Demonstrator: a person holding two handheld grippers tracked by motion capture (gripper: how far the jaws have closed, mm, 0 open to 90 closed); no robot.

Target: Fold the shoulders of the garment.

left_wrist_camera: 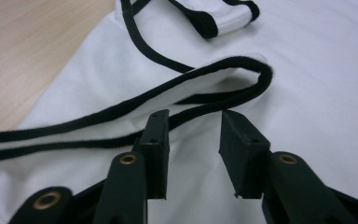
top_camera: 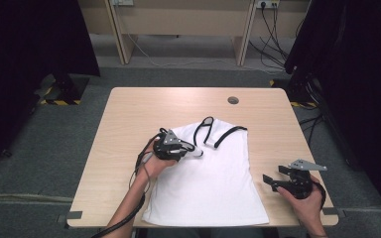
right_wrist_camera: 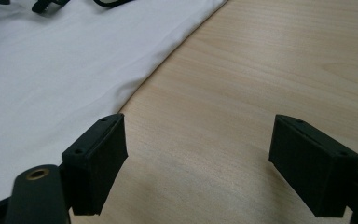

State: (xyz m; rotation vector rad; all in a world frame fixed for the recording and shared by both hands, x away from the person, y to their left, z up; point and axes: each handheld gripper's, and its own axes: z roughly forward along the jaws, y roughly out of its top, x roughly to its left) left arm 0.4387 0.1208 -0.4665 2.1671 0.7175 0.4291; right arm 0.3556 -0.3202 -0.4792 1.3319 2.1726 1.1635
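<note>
White top: a white tank top (top_camera: 213,173) with black-trimmed straps lies flat on my light wood table (top_camera: 129,109), hem toward me, straps toward the far edge.
Left gripper: my left gripper (top_camera: 191,150) sits over the garment's upper left, at the folded-in shoulder strap (left_wrist_camera: 205,88).
Left jaws: parted a little, pads on either side of bare white cloth, pinching nothing; the black trim runs just past the tips.
Fold: the strap loop lies doubled back onto the body of the top, loose.
Right gripper: my right gripper (top_camera: 270,182) rests on the bare table just beside the garment's right edge (right_wrist_camera: 135,84).
Right jaws: spread wide, nothing between them, wood underneath.
Risk, left: if I pull away low, a pad could catch the trim and drag the strap back out of its fold.
Risk, right: closing from here would miss the cloth, or nip one layer and bunch the side.
Risk, cloth: thin fabric slides on smooth wood, so a sideways tug shifts the whole top.
</note>
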